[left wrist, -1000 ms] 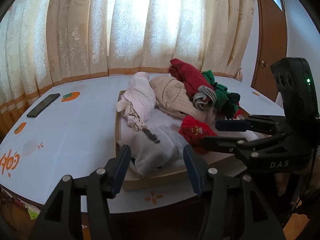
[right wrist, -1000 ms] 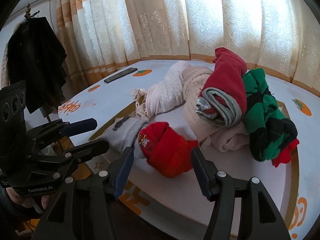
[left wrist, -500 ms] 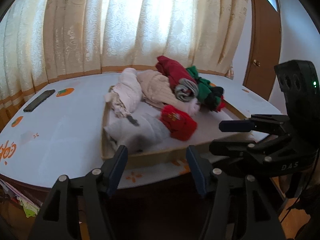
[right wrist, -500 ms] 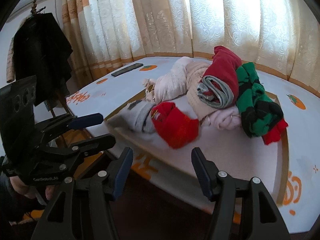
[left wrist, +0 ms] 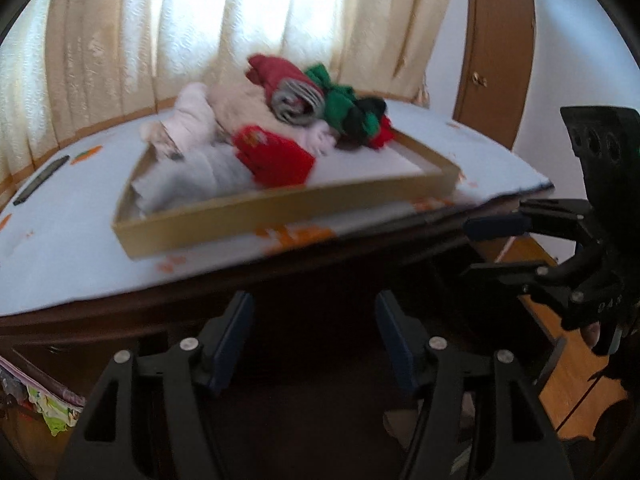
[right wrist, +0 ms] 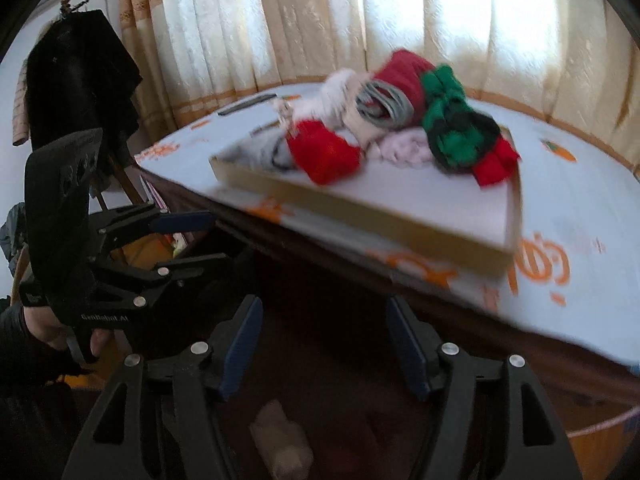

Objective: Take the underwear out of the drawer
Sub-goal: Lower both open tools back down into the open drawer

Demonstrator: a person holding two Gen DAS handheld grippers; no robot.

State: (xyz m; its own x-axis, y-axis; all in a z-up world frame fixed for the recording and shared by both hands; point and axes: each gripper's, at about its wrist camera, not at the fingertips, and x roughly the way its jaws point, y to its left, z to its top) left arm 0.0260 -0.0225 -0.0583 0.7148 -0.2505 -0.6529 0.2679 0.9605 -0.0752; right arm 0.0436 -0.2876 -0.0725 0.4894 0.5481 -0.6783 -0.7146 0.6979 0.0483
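We see the underwear (left wrist: pixel 272 158) heaped in the shallow drawer (left wrist: pixel 280 210) on the table (left wrist: pixel 72 236), well beyond both grippers (left gripper (left wrist: pixel 314 340), right gripper (right wrist: pixel 324 346)), whose empty jaws are opening below the table edge.

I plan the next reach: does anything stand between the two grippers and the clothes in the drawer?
Only the drawer's front wall, facing both. The left gripper and right gripper, jaws opening and empty, sit below the table edge; the clothes lie uncovered.
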